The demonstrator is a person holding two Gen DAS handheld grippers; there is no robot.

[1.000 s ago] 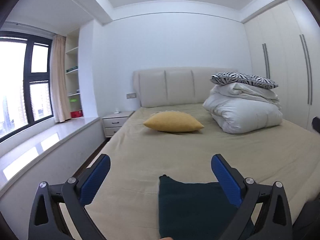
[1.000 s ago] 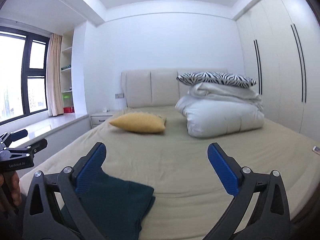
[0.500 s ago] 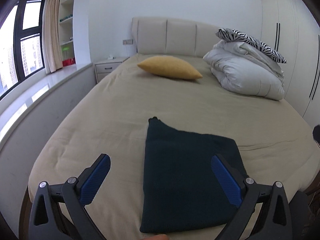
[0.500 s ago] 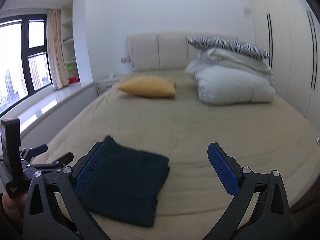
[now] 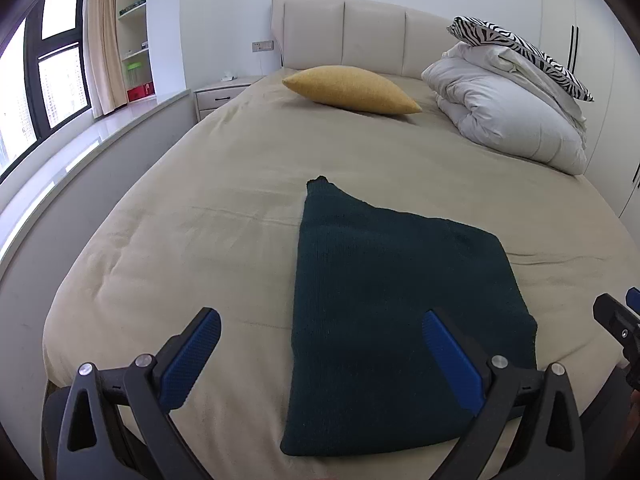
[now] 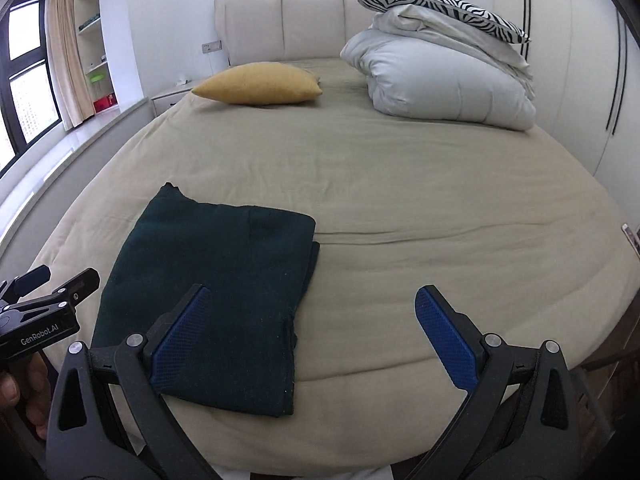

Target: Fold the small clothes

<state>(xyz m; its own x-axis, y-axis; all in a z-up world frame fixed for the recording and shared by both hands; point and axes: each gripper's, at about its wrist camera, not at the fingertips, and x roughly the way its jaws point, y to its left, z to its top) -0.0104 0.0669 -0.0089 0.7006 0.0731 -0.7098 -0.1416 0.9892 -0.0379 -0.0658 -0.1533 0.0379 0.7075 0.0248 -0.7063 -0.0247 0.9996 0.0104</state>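
While both tools (image 5: pixel 316 356) (image 6: pixel 310 334) hover spread wide and empty, pinch the dark green knit's (image 5: pixel 394 300) near corners evenly on the bed (image 6: pixel 400 184).

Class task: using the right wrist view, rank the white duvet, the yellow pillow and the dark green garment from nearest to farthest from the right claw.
1. Garment: folded at the near bed edge, lower left, partly behind the right claw's left finger.
2. Yellow pillow: far left, near the headboard.
3. Duvet: far right, by the headboard.
The pillow and duvet lie at about the same depth, so their order is too close to call.
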